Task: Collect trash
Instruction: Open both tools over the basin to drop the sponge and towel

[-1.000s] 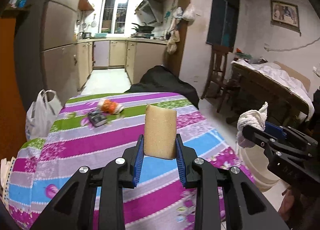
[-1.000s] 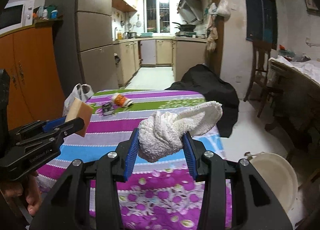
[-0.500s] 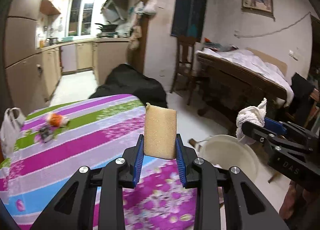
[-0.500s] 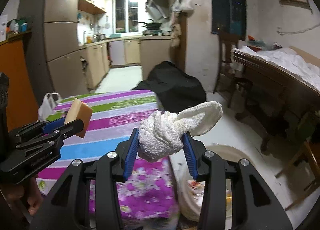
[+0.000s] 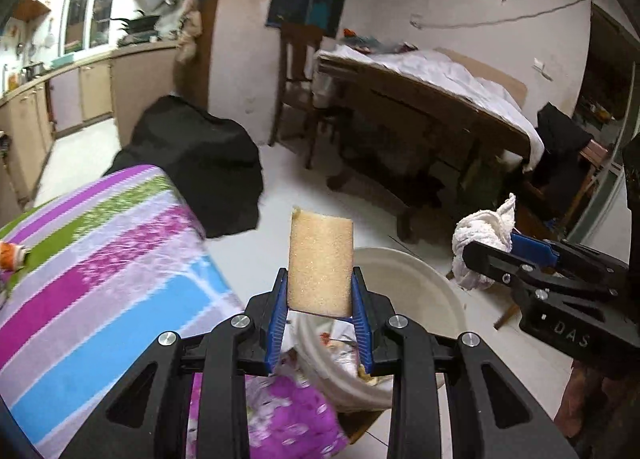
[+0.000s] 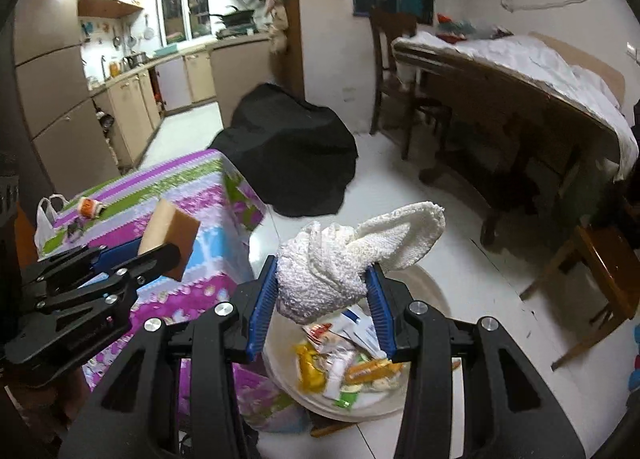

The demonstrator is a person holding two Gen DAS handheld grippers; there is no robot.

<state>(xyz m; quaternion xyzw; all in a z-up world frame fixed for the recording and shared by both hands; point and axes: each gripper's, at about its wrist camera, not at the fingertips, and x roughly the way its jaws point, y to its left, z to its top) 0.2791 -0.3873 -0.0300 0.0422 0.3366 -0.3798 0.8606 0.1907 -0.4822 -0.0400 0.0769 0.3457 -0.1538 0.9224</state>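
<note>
A table point(image 6: 132, 195) under a striped cloth is seen at the left, and on the floor just beside its near corner stands a pale bin point(image 6: 430, 287) already holding wrappers. A knotted white cloth point(image 6: 344, 259) is clamped in the right gripper point(image 6: 322, 295) directly above the bin's rim. A tan sponge point(image 5: 320, 263) is pinched upright in the left gripper point(image 5: 320, 299), near the bin's edge beside the table. The carrying step is judged nearly done; next, each gripper must be centred over the bin and opened.
</note>
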